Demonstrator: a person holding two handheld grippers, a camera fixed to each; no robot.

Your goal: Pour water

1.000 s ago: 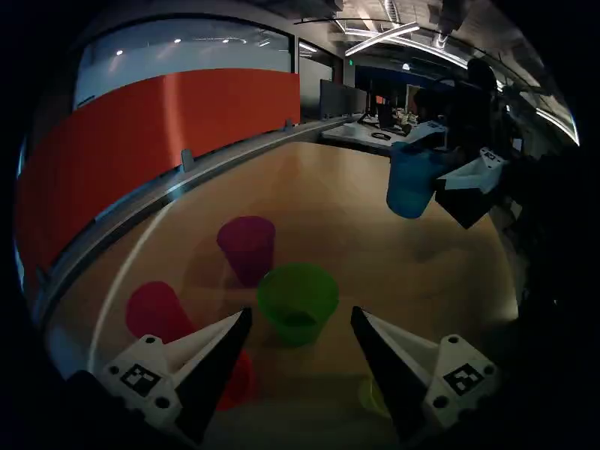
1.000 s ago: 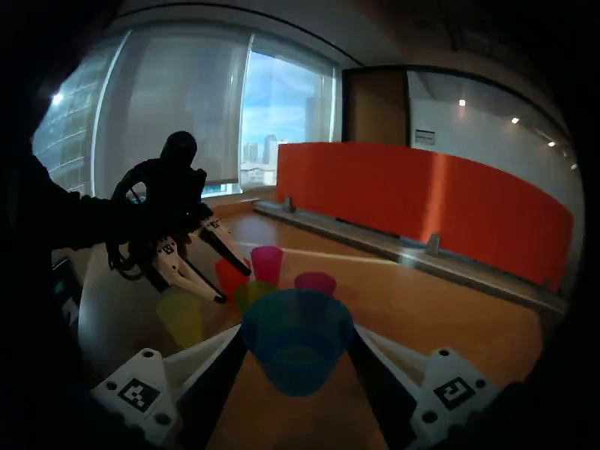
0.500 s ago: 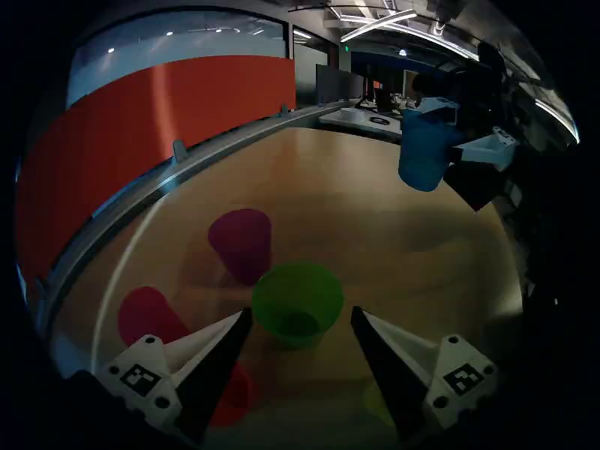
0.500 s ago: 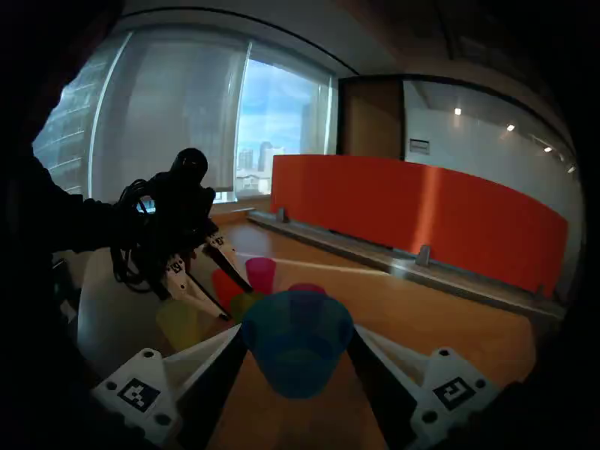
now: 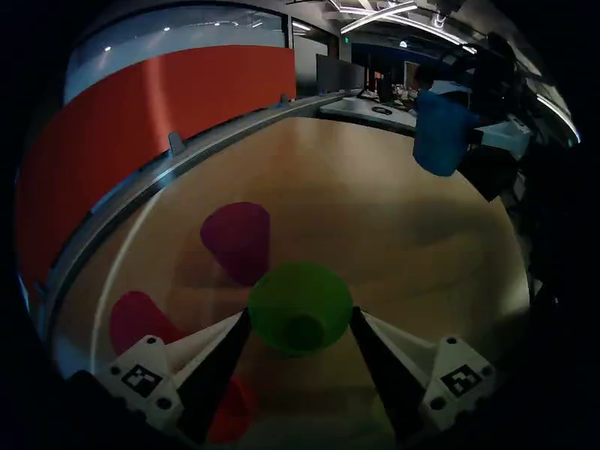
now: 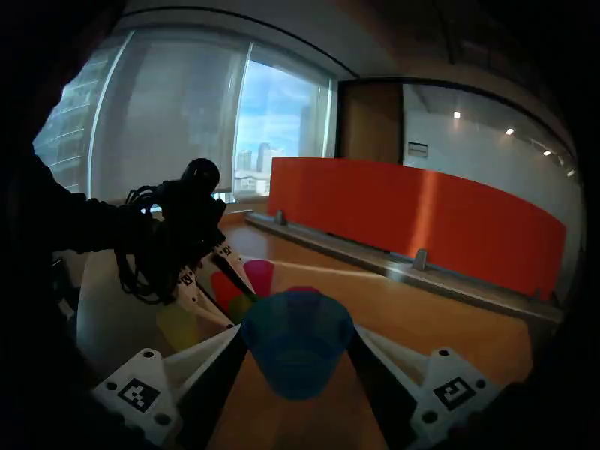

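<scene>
Right gripper (image 6: 298, 330) pinches the blue cup (image 6: 296, 356) upright above the table (image 5: 360, 217), I judge to keep its water level. Left gripper (image 5: 298, 313) straddles the standing green cup (image 5: 300, 304), probably the target; I cannot tell whether its fingers press.

A green cup (image 5: 300, 306) fills the gap between the left tongs' (image 5: 299, 321) fingers. A purple cup (image 5: 238, 240) stands just beyond it, ahead-left, and a red cup (image 5: 133, 324) further left. Ahead-right of them the table (image 5: 390, 240) lies bare. From the right tongs (image 6: 297, 331), carrying a blue cup (image 6: 296, 356), the left tongs block ahead-left. Ahead-right is open up to the orange screen (image 6: 450, 217).
</scene>
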